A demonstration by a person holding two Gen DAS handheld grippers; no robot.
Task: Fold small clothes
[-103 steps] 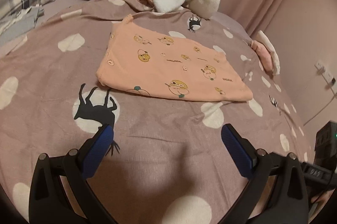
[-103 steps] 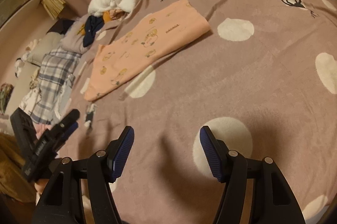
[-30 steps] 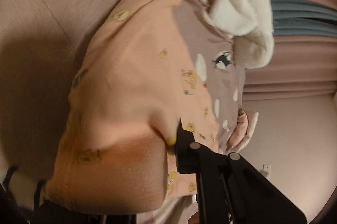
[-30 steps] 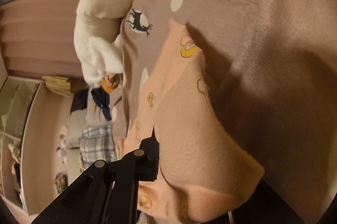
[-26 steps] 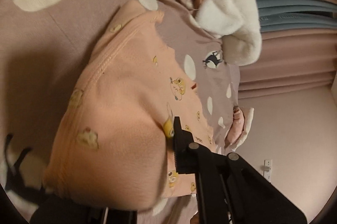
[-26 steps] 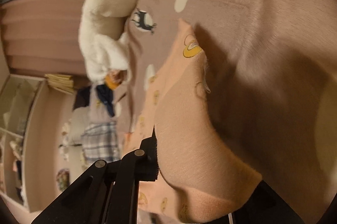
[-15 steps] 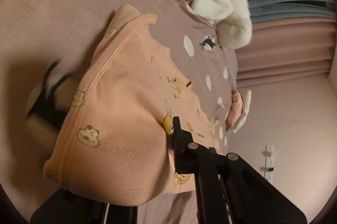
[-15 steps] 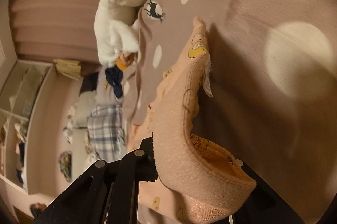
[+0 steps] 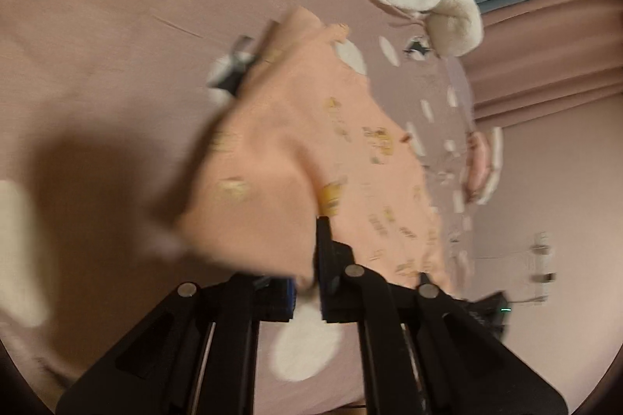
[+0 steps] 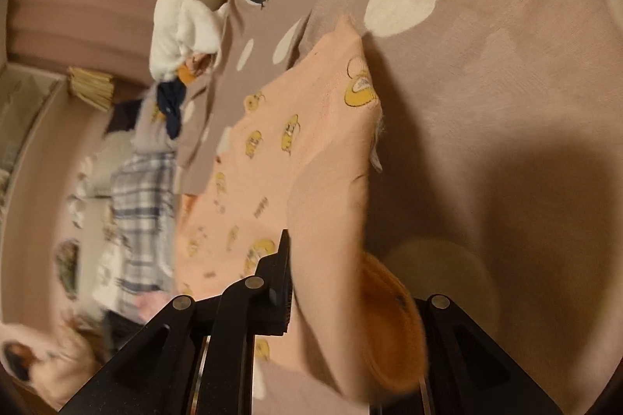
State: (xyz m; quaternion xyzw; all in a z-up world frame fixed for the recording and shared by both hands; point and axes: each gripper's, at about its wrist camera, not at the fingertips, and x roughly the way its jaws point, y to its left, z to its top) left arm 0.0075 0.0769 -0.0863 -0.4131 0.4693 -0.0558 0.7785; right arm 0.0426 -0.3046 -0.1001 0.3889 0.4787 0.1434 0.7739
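Since a moment ago I have dragged the peach cotton garment with yellow cartoon prints further across the mauve bedsheet with cream spots, and its lifted edge now stands higher off the bed. My left gripper is pressed together, pinching one corner of the garment. My right gripper pinches the other corner, the cloth bunched thick between its pads. The rest of the garment trails on the sheet toward the fluffy white blanket heaped near the pink curtain.
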